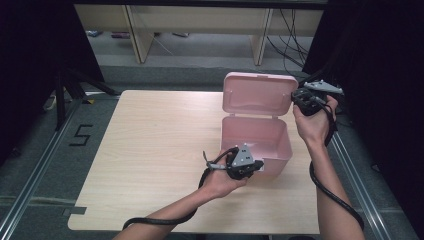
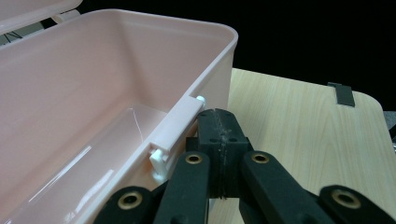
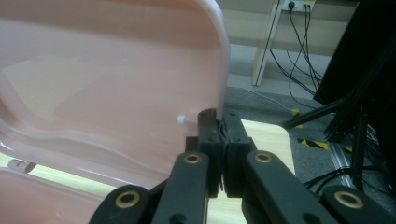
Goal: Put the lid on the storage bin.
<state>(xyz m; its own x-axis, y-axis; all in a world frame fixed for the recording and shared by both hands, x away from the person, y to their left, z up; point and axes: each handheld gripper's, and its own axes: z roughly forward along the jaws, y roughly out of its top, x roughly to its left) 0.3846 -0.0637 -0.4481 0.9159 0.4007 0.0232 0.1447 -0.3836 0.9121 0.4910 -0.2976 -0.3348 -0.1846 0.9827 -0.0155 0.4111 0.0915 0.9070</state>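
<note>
Holding the pink box on the right half of the tabletop, the person had one gripper at each end of the work. The left gripper sat at the box's near rim, beside the white latch; in the left gripper view its fingers were pressed together, just outside the wall and beside the latch, and whether any part of the rim lay between them could not be told. The right gripper stood farther off, at the right edge of the raised lid; in the right gripper view its fingers were closed on that lid edge, the thin pink rim running down into the seam between them.

The lid stood upright on the far side of the box, its hinge line running left to right along the far rim. In my judgement the coming move turned on that axis: the lid could swing only toward the near side or away, and the right hand, already on it, was the one placed to do so, while the left steadied the base.
</note>
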